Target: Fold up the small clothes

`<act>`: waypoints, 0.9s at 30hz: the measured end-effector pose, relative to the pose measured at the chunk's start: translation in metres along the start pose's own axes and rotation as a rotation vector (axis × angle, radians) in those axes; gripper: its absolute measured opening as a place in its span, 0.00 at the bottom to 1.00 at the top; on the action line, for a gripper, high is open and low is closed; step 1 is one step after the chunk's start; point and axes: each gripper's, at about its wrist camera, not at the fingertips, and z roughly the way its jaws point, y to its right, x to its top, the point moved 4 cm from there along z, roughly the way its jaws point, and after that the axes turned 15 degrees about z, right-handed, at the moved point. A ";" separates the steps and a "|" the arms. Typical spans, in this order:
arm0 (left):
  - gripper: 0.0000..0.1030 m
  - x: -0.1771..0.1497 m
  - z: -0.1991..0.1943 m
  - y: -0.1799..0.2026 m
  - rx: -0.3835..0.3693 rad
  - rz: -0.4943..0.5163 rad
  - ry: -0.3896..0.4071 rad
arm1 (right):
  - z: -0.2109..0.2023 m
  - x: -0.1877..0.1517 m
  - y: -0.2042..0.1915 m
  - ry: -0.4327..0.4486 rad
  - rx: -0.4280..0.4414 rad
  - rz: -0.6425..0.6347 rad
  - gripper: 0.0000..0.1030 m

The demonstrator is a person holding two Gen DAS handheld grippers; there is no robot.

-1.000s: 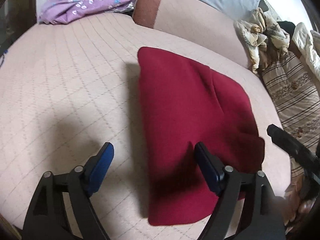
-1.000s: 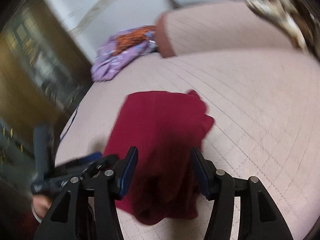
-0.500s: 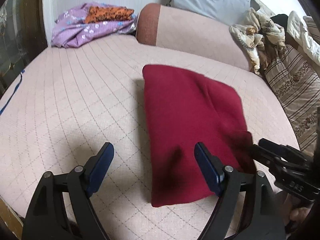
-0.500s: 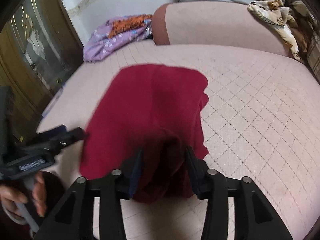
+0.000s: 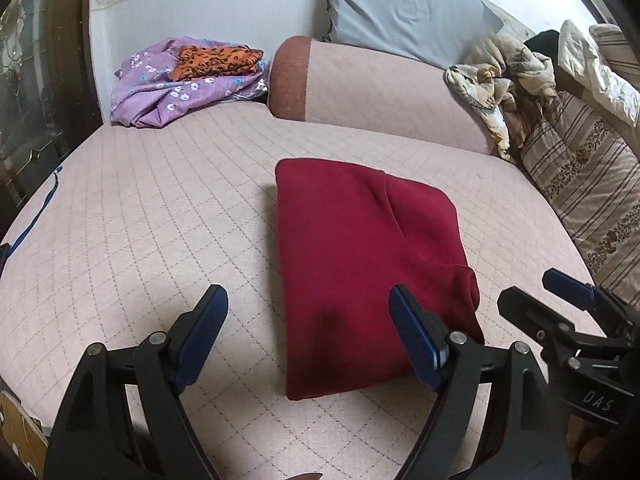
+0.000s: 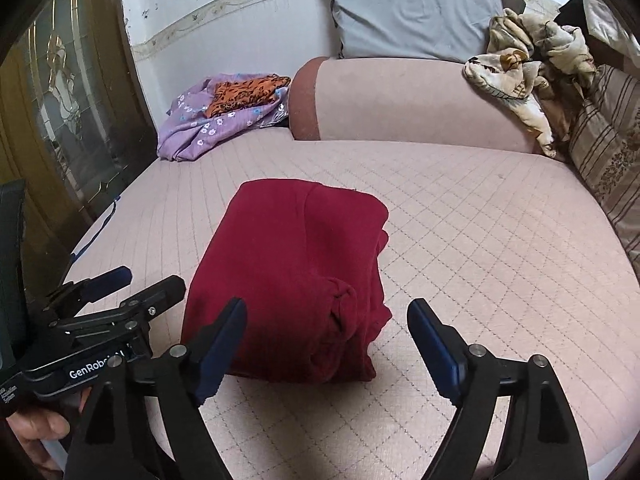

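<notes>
A dark red folded garment (image 5: 360,248) (image 6: 288,256) lies flat on the pink quilted bed (image 5: 160,220), with a rumpled lump at its near right corner. My right gripper (image 6: 327,304) hovers just short of that near edge. Its jaws are opening, and the pads stand well apart, clear of the cloth. My left gripper (image 5: 307,294) is open over the garment's near left corner, gripping nothing. Each gripper also shows in the other's view: the right gripper (image 5: 530,285) at the right edge, the left gripper (image 6: 152,278) at the left edge with a hand on its handle.
At the back of the bed are a pink bolster (image 5: 380,92) and a grey pillow (image 5: 400,12). A purple floral cloth (image 5: 168,88) with an orange one on it fills the back left corner. Crumpled beige cloth (image 5: 496,84) and a striped pillow (image 5: 580,176) are on the right. A glass door (image 6: 60,100) stands left.
My right gripper, which was closed on the garment's near fold, has let it go and spread its jaws. Both grippers have drawn back and risen, and the garment now lies still.
</notes>
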 end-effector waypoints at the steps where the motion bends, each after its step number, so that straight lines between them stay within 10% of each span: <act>1: 0.80 0.000 -0.001 -0.001 0.008 -0.001 0.002 | 0.001 -0.001 0.000 0.002 -0.006 -0.001 0.82; 27: 0.80 -0.001 0.009 -0.010 0.063 -0.002 -0.006 | 0.026 -0.002 0.002 -0.043 -0.027 0.030 0.82</act>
